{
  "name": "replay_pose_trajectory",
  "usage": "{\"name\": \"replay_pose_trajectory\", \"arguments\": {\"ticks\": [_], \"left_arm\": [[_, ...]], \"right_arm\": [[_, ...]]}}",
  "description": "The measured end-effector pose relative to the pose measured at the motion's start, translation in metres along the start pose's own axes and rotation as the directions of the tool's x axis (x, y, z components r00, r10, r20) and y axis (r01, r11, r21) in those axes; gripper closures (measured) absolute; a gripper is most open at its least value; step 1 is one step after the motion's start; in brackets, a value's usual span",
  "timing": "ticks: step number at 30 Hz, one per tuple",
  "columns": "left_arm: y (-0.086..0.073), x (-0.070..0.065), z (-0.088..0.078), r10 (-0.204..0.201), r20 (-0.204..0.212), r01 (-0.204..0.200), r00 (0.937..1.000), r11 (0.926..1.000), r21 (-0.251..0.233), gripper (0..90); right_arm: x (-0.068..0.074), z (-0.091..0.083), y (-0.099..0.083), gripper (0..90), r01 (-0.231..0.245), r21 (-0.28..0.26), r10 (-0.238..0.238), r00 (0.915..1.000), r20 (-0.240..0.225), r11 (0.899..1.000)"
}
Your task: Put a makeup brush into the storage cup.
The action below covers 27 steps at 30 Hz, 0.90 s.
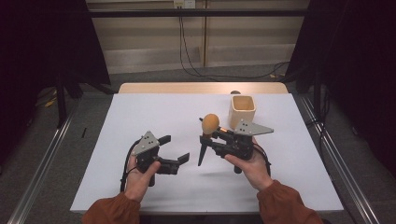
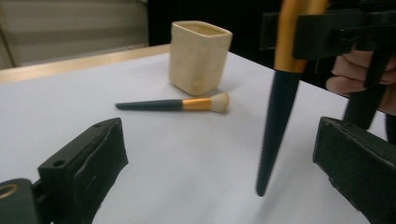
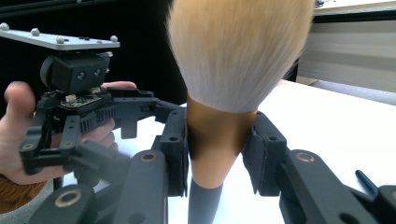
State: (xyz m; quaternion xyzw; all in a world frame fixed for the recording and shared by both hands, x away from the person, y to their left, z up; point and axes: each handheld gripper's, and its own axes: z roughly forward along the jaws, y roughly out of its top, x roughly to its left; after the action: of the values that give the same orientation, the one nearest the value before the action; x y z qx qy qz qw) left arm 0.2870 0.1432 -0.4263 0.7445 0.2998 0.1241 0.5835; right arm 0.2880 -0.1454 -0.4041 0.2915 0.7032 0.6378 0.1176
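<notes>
At the left of the high view the left gripper lies low over the white bench, its matte black jaws spread wide with nothing between them. No earlier motion is told here beyond that: the gap is bare. In the left gripper view those jaws rise as two blocky black shapes with rubbery, slightly pitted pads, both cut off by the bottom edge. Between and beyond them a small brush lies flat on the bench: a thin dark handle, a gold metal band and a short pale tuft, close to the holder and not touching it.

Farther right, the large brush stands nearly upright, head up, above the middle of the bench. The right gripper holds it: its jaws press on the brush's gold ferrule from both sides, as the right gripper view shows. The head is a full, soft dome of pale bristles with tawny tips, cropped by the top of that view. Below the ferrule the handle is smooth, dark and tapers to a point, which hangs just above the bench in the left gripper view; whether it touches the surface is hard to tell.

At the far right stands the cream holder, a squarish cup with rounded corners and a dull, dimpled wall. Its inside is hidden. No writing can be read anywhere.
</notes>
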Motion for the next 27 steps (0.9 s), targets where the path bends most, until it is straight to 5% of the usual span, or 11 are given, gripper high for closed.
{"name": "replay_pose_trajectory", "arguments": {"ticks": [8,27], "left_arm": [[-0.002,0.010,-0.010,0.019,-0.070,-0.021,0.9974,0.9993,-0.032,1.9],[-0.008,0.023,-0.046,0.041,-0.103,-0.046,0.9939,0.9981,-0.042,2.2]], "right_arm": [[-0.007,-0.009,0.002,64.0,-0.005,-0.004,0.005,0.9996,0.027,1.000],[-0.033,-0.037,0.020,64.0,0.018,-0.036,-0.013,0.9911,0.133,0.999]]}}
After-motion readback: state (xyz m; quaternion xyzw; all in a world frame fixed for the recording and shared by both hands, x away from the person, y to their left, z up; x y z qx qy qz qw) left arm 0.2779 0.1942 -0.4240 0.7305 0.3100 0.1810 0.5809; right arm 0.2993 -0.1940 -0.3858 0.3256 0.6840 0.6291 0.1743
